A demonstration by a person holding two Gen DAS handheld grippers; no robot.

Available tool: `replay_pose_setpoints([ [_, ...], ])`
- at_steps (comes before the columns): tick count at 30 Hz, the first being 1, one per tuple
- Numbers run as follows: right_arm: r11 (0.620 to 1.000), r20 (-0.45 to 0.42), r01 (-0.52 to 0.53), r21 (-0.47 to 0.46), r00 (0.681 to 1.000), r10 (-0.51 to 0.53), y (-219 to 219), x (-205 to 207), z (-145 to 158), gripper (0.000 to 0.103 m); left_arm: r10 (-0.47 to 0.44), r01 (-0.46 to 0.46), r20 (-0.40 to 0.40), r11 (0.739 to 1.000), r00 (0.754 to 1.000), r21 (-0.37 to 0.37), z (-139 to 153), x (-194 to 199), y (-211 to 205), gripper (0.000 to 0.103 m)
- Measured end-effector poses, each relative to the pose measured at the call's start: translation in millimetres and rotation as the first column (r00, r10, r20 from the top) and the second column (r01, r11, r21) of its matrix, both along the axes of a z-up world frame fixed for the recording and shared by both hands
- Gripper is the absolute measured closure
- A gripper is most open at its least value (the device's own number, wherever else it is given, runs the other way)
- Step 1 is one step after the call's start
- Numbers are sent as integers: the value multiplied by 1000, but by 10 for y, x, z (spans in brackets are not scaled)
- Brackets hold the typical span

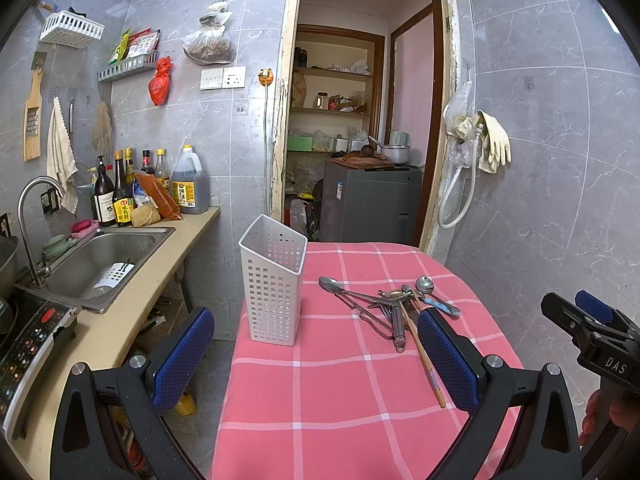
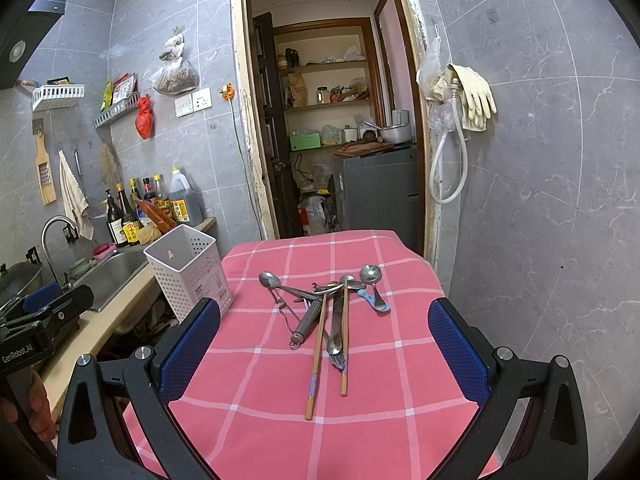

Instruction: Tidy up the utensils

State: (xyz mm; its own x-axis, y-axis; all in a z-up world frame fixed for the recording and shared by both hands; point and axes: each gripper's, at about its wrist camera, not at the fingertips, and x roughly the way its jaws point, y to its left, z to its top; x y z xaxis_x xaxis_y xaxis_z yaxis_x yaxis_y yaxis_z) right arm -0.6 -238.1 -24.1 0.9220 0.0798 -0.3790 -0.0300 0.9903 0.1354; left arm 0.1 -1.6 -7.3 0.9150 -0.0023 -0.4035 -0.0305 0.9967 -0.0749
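Note:
A white perforated utensil holder (image 1: 273, 285) (image 2: 188, 271) stands upright and empty on the left part of a table covered with a pink checked cloth (image 1: 340, 380) (image 2: 320, 420). A pile of utensils (image 1: 394, 306) (image 2: 324, 312) lies right of it: metal spoons, a peeler, a fork and wooden chopsticks (image 2: 316, 354). My left gripper (image 1: 316, 356) is open above the near table edge, short of the holder. My right gripper (image 2: 324, 344) is open, its fingers either side of the pile's near end, touching nothing. It also shows at the right edge of the left wrist view (image 1: 596, 320).
A counter with a steel sink (image 1: 100, 256), tap, sauce bottles (image 1: 120, 196) and an induction cooker (image 1: 28, 336) runs along the left. Behind the table, an open doorway shows shelves and a grey appliance (image 2: 376, 192). Rubber gloves and a hose hang on the right wall (image 2: 472, 96).

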Motion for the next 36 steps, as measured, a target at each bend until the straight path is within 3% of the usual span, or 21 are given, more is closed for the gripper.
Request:
replay_pose_setpoints([
  [36, 1000, -4, 2, 3, 1000, -2, -18, 8, -4, 1, 3, -3, -15, 1000, 1000, -2, -27, -22, -93, 1],
])
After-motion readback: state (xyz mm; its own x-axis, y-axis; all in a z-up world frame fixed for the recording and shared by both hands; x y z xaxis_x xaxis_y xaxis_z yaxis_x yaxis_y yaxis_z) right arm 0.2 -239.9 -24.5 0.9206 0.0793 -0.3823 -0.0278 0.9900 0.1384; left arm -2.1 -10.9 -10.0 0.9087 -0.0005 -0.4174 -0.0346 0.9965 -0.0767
